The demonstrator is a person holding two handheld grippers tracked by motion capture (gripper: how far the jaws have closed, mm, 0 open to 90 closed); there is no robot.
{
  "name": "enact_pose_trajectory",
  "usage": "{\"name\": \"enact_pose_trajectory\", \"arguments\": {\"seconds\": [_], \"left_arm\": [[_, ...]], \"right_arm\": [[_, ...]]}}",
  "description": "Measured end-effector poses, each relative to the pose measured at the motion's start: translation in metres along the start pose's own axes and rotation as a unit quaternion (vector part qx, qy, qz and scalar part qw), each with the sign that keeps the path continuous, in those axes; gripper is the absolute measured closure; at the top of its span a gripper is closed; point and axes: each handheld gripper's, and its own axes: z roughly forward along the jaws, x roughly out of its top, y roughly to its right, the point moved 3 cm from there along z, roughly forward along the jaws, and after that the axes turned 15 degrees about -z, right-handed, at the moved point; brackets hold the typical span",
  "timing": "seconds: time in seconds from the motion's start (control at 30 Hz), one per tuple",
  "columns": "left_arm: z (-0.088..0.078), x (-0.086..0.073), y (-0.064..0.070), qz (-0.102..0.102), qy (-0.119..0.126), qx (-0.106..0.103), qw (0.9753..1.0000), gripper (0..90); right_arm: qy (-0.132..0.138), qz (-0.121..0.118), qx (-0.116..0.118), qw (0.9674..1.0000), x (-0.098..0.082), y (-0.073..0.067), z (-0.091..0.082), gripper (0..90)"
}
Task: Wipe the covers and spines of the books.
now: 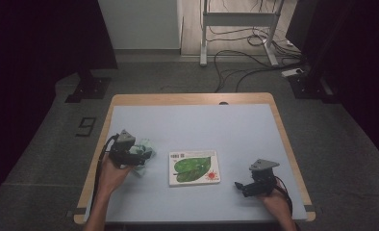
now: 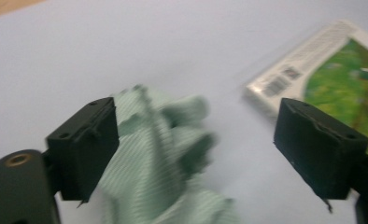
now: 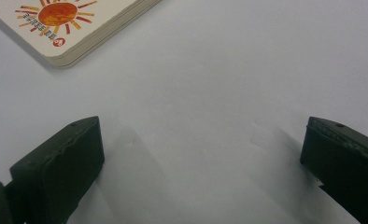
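A crumpled pale green striped cloth [image 1: 145, 145] lies on the light blue table top [image 1: 202, 125] at the left. My left gripper [image 1: 146, 155] hovers right at it. In the left gripper view the cloth [image 2: 163, 154] sits between the wide-apart jaws of the left gripper [image 2: 198, 122], resting against the left jaw only and not pinched. A board book [image 1: 194, 168] with a green leaf and a red sun lies flat in the middle; its barcode end [image 2: 313, 56] is beyond the right jaw. My right gripper [image 1: 243, 186] stands open over bare table, with the book's sun corner [image 3: 65, 23] ahead of the right gripper [image 3: 203, 140].
The table's wooden rim [image 1: 192, 98] runs along the far side. Beyond it, on the floor, stand a desk frame [image 1: 238, 29] with trailing cables [image 1: 235, 62] and dark stands at both sides.
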Motion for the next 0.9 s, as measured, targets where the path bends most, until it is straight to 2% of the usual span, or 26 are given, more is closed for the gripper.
{"name": "enact_pose_trajectory", "arguments": {"seconds": [0.2,0.3,0.5,0.73,0.9], "left_arm": [[0.015,0.010,0.033,0.045,-0.026,-0.037,0.9980,7.5],[0.030,0.012,0.046,0.055,-0.038,-0.060,0.9960,6.3],[0.057,0.011,0.059,0.072,-0.058,-0.077,0.9927,3.0],[0.087,0.006,0.067,0.095,-0.076,-0.079,0.9894,0.6],[0.102,0.006,0.071,0.098,-0.083,-0.085,0.9880,0.4]], "right_arm": [[-0.001,0.001,0.000,1.0000,0.000,0.000,0.000,0.0],[-0.001,0.001,0.000,1.0000,0.000,0.000,0.000,0.0],[-0.001,0.001,0.000,1.0000,0.000,0.000,0.000,0.0],[-0.002,0.001,-0.001,1.0000,0.001,0.000,0.000,0.0],[0.000,0.002,-0.006,1.0000,0.002,-0.002,-0.001,0.0]]}}
